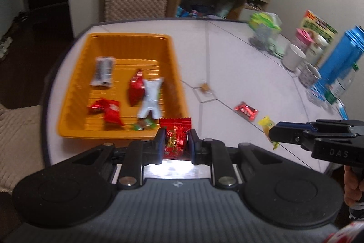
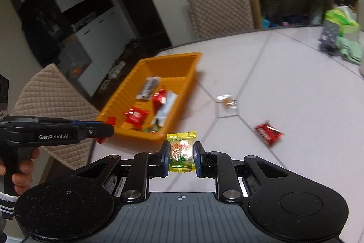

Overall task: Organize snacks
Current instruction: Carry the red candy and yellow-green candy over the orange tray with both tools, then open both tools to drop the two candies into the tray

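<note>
Where pale table (image 1: 238, 56) meets chairs, each hand-held gripper clamped on a candy, orange tray (image 1: 75, 83)

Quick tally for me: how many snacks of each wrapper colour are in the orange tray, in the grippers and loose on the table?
Red: 5 – three in the orange tray; one in the left gripper; one loose
White/silver: 2
Yellow: 1, in the right gripper
Green: 1
Clear/brown candy: 1
Total: 10
</note>
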The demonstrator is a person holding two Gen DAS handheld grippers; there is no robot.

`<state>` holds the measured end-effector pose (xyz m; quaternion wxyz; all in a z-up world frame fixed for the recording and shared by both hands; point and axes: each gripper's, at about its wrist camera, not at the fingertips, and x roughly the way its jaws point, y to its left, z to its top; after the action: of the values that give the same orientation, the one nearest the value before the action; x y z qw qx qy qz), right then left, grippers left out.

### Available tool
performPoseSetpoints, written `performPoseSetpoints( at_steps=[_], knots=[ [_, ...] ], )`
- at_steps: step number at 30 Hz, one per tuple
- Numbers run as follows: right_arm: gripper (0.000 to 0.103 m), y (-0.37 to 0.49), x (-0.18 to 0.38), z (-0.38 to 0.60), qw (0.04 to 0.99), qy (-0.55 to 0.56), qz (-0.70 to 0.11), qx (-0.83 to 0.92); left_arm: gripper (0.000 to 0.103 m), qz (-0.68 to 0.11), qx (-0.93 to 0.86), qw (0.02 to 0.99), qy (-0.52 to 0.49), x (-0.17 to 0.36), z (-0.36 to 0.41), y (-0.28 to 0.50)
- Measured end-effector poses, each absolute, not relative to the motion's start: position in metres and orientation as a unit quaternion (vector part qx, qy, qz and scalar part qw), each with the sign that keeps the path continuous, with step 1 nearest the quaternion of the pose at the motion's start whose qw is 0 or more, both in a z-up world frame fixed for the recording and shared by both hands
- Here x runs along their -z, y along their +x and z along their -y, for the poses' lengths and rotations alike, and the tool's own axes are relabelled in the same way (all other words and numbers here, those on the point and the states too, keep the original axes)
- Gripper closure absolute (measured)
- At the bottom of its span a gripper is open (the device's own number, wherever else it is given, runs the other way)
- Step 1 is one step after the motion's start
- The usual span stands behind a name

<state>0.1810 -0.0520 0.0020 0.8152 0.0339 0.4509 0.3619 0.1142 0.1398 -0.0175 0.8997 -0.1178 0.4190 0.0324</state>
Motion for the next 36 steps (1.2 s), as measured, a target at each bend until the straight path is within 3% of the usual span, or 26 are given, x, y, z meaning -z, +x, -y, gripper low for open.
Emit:
performPoseSetpoints(
  at_steps=[12, 36],
  knots=[
    [0.081, 0.202, 0.008, -0.021, 0.799, 0.025, -0.443, -0.405, 0.084, -0.407, -0.096, 0.898, -0.133, 0.016, -0.199, 0.105],
    [0.081, 0.257, 0.066, -0.127, 0.79, 0.009, -0.467, -0.397, 0.084, -0.417, -0.108, 0.892, -0.138, 0.038, -0.25, 0.162]
  ],
)
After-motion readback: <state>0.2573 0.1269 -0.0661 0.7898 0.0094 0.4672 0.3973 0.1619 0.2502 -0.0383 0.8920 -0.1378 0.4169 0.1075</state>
